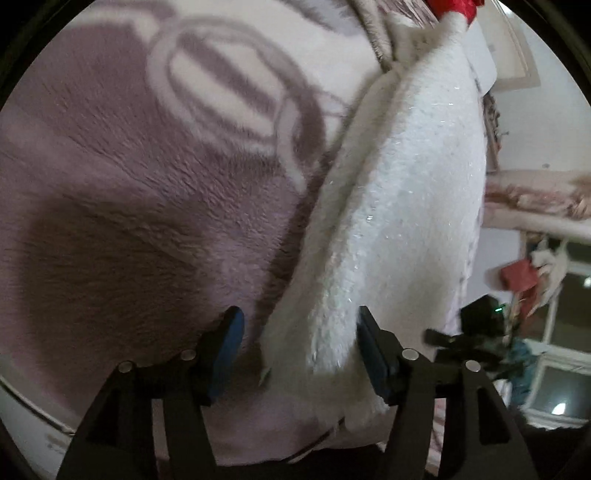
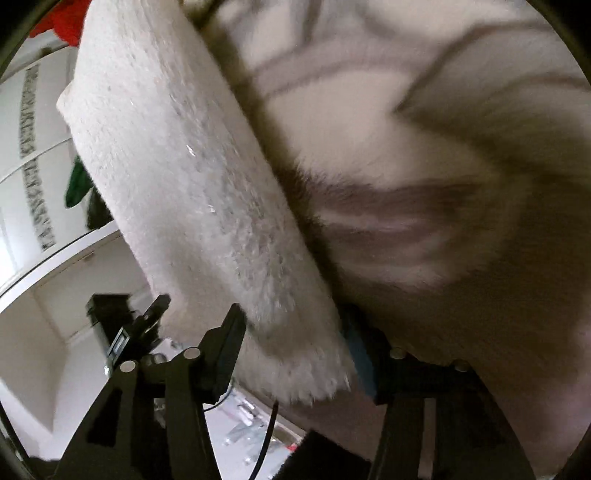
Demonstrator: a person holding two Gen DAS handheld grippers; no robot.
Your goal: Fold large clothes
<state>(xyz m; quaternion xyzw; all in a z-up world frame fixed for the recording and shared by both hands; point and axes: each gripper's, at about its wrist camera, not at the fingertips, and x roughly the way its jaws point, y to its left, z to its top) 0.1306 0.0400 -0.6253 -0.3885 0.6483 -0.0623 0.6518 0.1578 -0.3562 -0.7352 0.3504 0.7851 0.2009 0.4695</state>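
Observation:
A white fluffy garment point(image 1: 402, 206) with glittery threads lies folded in a thick strip on a mauve and cream patterned blanket point(image 1: 147, 166). My left gripper point(image 1: 299, 354) is open, its blue pads on either side of the strip's near end. In the right wrist view the same white garment point(image 2: 192, 192) runs up from between the fingers of my right gripper point(image 2: 291, 354), which is open around its near end. The blanket point(image 2: 443, 184) lies to its right. The other gripper shows as a dark shape in the left wrist view point(image 1: 476, 332) and in the right wrist view point(image 2: 133, 332).
A red item point(image 1: 454, 7) lies at the garment's far end. A rack with red and white clothes point(image 1: 528, 280) and a window stand at right in the left wrist view. White cupboards point(image 2: 55, 258) and a green item point(image 2: 77, 184) show left in the right wrist view.

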